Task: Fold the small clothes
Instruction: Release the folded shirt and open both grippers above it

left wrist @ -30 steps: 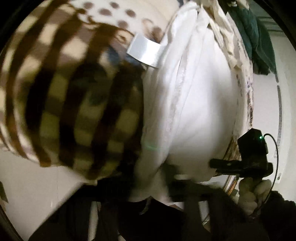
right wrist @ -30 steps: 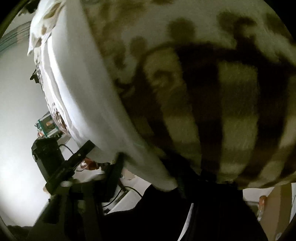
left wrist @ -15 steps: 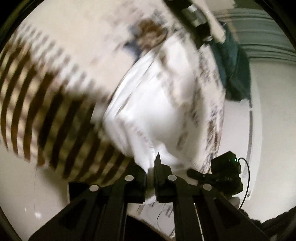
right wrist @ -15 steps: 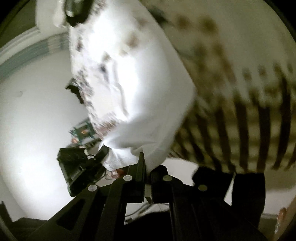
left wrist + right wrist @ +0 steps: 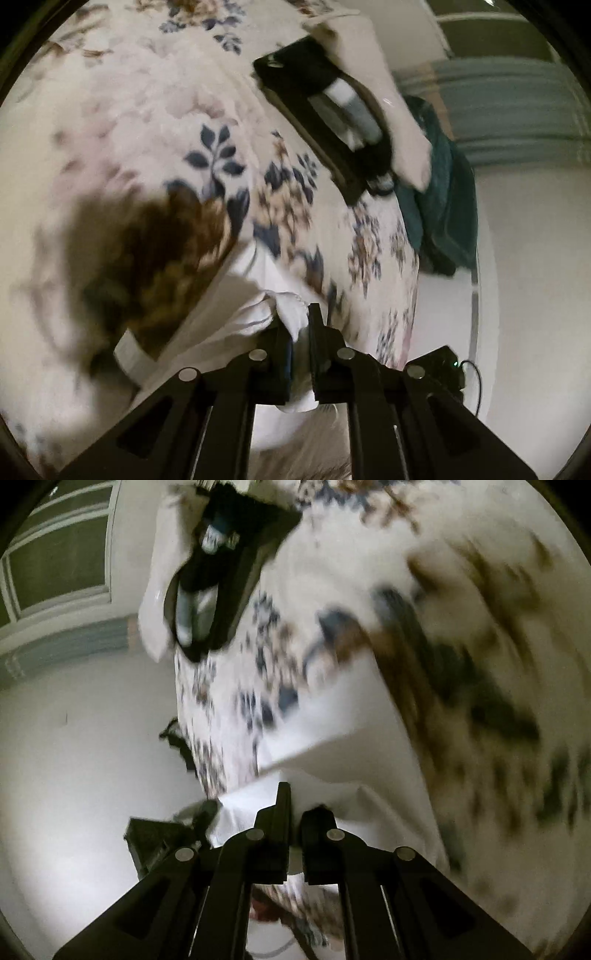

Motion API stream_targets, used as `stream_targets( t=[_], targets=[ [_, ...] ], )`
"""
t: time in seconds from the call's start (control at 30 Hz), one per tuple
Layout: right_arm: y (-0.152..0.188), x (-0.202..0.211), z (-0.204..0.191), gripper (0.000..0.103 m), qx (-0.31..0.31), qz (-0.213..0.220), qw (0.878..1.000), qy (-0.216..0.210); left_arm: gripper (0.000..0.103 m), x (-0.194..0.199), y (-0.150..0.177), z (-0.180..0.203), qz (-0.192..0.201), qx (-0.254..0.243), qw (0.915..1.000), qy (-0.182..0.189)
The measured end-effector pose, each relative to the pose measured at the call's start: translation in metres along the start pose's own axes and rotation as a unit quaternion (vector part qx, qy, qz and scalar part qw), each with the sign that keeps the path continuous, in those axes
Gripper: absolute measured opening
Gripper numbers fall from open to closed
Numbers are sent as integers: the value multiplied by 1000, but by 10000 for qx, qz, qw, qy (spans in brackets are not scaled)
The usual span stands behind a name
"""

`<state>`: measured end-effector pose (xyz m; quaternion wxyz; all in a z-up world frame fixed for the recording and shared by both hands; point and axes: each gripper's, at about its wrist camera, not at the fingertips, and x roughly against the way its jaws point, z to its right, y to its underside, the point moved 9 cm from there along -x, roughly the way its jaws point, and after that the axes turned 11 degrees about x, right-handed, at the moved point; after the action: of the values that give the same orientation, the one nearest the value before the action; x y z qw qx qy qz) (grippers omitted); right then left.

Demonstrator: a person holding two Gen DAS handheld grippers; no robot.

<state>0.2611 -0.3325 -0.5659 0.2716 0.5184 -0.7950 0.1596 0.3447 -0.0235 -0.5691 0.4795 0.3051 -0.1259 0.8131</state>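
A small garment, white with a brown checked part, hangs between my two grippers over a floral bed cover. In the left wrist view my left gripper [image 5: 298, 325] is shut on a white edge of the garment [image 5: 255, 314], whose brown part [image 5: 155, 251] lies blurred to the left. In the right wrist view my right gripper [image 5: 295, 812] is shut on the garment's white edge [image 5: 332, 775]; the brown checked part [image 5: 480, 701] spreads to the right, blurred.
The floral bed cover [image 5: 295, 192] [image 5: 240, 686] fills most of both views. A black device [image 5: 325, 110] [image 5: 221, 572] lies on it by a white pillow [image 5: 391, 103]. A dark green cloth [image 5: 443, 206] hangs at the bed's right edge. The other gripper's black body [image 5: 443, 365] [image 5: 155, 838] shows low.
The garment has dropped from filling both views to lying low near the fingertips. The floral bed cover and black device have come into view. Both grippers stay shut on the white edge.
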Motion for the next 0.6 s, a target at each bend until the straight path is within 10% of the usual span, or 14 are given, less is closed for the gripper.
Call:
stream_targets(
  t=[0.1,0.17,0.23,0.6],
  targets=[
    [-36,-1,2,17,-12,179,9998,65,27,-9,-28,1,137,62,9998,-144],
    [-49,6,1,53,99,337,9993,101,59,-3,-38,1,271,59,9995,-125],
    [-50,12,4,66,248,411,9986,237,60,9,-49,-5,465,-32,9988,-180],
    [-50,-33,56,65,595,-53,9929,1032,60,-56,-43,-42,-492,-1034,9857,-1236]
  ],
)
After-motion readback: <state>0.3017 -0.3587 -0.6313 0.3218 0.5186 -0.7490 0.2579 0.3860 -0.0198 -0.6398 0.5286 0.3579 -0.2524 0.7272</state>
